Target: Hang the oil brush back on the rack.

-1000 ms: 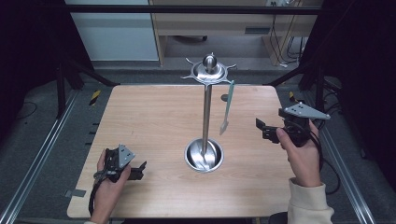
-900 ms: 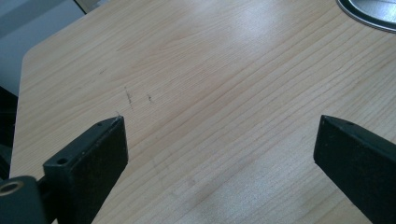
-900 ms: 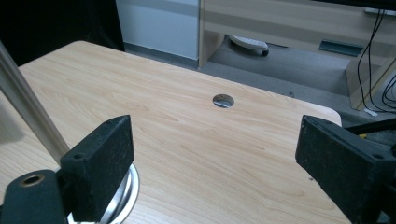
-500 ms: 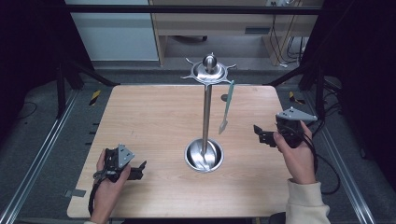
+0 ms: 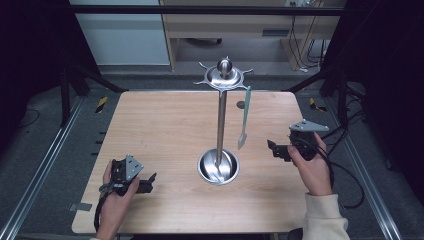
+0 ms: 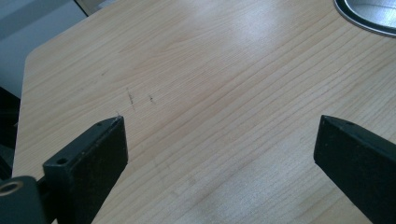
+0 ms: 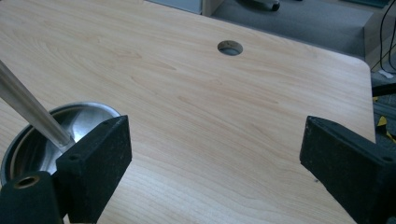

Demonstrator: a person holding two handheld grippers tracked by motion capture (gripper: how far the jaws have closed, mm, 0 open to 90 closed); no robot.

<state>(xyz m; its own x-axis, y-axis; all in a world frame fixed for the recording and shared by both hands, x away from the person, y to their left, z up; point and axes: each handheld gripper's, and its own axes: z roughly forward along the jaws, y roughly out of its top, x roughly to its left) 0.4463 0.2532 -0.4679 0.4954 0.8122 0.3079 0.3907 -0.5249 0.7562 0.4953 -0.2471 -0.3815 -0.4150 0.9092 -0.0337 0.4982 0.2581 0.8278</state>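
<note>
A steel utensil stand (image 5: 220,115) rises from a round steel base (image 5: 218,166) at the table's middle, with a hooked crown (image 5: 223,76) on top. A pale green spatula (image 5: 244,118) hangs from a hook on its right side. My left gripper (image 5: 149,183) rests low at the front left of the table, open with nothing between its jaws (image 6: 219,154). My right gripper (image 5: 273,148) hovers at the right, held by a hand, open and holding nothing (image 7: 215,154), a little to the right of the spatula's blade. The base rim (image 7: 56,135) and pole (image 7: 32,109) show at the left of the right gripper view.
The wooden table (image 5: 165,130) has a small round cable hole (image 7: 229,47) near its far edge. Metal rails (image 5: 45,165) run along both sides on the floor. A cabinet and desk stand behind the table.
My right gripper has moved down and toward the near side, away from the hanging spatula. The left gripper has stayed in place.
</note>
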